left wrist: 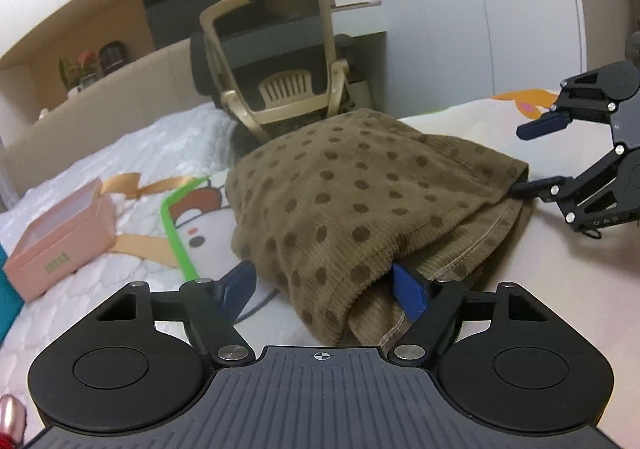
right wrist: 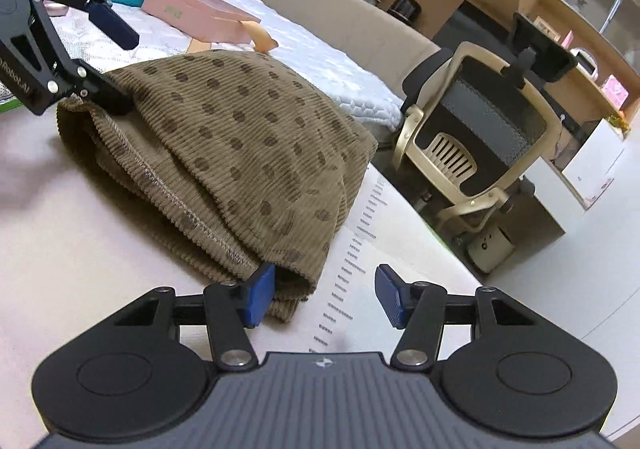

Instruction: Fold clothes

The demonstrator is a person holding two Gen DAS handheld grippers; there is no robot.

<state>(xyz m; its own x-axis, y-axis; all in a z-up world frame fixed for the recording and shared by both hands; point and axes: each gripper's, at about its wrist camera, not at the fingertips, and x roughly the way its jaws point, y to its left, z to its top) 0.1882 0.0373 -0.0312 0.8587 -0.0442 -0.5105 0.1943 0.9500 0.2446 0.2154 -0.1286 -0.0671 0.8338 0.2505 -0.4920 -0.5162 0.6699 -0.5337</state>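
Corduroy garment [left wrist: 352, 189], olive with dots, doubled over on bed [right wrist: 72, 233]. Left gripper [left wrist: 324, 289] and right gripper [right wrist: 324, 297]: fingers spread, one of each tucked between layers, probably to square the fold.

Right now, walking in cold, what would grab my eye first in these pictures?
Probably the olive-brown polka-dot garment, folded into a thick bundle in the middle of the white bedcover. Next, the two black claws with blue fingers, both open: the left claw and the right claw each have one finger tucked into the bundle's layers at opposite corners. Behind stands a beige office chair.
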